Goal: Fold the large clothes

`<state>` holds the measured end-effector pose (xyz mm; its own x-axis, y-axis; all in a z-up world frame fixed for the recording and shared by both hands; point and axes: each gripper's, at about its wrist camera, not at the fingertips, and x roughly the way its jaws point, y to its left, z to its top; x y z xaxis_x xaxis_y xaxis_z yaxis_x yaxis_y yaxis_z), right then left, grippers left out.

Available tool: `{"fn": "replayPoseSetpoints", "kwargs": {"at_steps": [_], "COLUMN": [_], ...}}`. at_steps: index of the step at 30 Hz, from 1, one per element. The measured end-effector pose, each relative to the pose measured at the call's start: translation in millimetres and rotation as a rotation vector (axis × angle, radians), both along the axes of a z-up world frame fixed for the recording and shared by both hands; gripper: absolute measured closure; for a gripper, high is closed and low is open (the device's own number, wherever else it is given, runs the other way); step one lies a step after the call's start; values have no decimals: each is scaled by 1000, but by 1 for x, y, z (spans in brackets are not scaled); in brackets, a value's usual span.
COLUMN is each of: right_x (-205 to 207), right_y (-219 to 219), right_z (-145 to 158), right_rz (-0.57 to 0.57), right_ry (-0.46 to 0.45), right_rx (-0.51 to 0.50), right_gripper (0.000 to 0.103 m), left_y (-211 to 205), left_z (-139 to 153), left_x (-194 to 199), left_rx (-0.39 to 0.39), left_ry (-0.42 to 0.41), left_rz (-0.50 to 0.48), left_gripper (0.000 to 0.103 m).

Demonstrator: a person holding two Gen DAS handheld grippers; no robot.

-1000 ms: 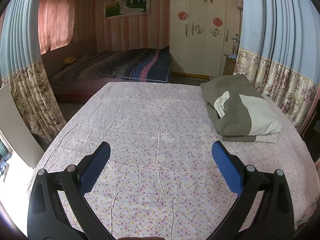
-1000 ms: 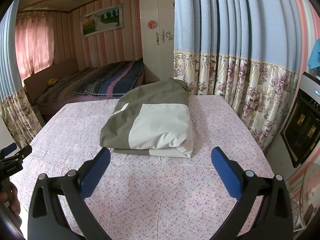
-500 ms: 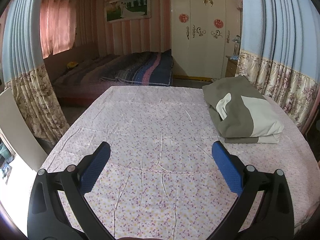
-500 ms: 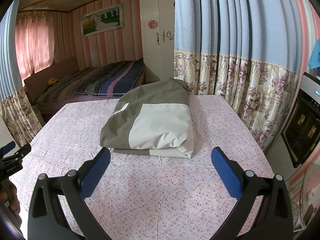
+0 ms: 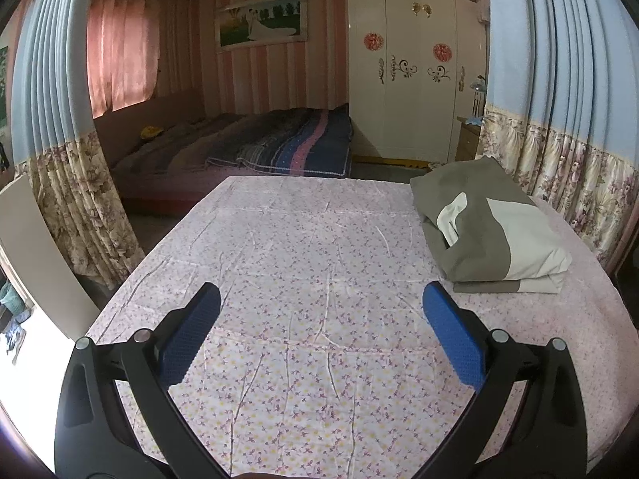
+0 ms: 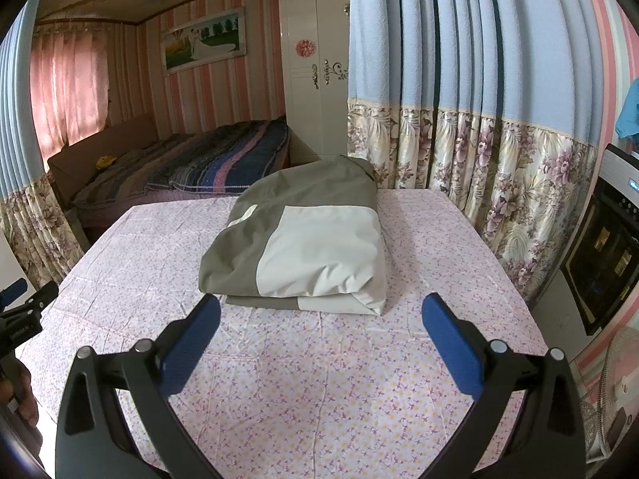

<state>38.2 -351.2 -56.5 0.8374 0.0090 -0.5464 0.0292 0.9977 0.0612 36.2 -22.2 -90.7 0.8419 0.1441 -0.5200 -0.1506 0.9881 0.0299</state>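
The folded garment (image 6: 303, 239) lies on the floral-sheeted tabletop (image 5: 303, 247), near its curtain-side edge by the floral curtain (image 6: 499, 183). Wide bare sheet spreads leftward. Left gripper (image 5: 319, 307) and right gripper (image 6: 319, 311) hover, jaws spread, empty.

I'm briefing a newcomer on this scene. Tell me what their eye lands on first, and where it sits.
The folded grey and cream garment stands out first, lying on the flowered sheet toward the curtain side of the table. Next come the blue pads of the right gripper, spread wide open just short of the bundle's near edge. The left gripper, open too, hangs over bare sheet.
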Motion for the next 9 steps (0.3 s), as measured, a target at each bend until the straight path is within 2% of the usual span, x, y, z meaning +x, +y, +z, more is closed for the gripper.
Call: {"fn": "replayPoseSetpoints", "kwargs": {"at_steps": [5, 9], "right_x": [0, 0], "right_y": [-1, -2], "right_z": [-1, -1], "right_rz": [0, 0], "right_ry": [4, 5], "right_rx": [3, 3], "right_gripper": [2, 2], "left_y": [3, 1], "left_z": [-1, -3], "left_x": [3, 3], "left_rx": [-53, -52], "left_ry": [27, 35], "left_rz": [-20, -42], "left_gripper": [3, 3]}}
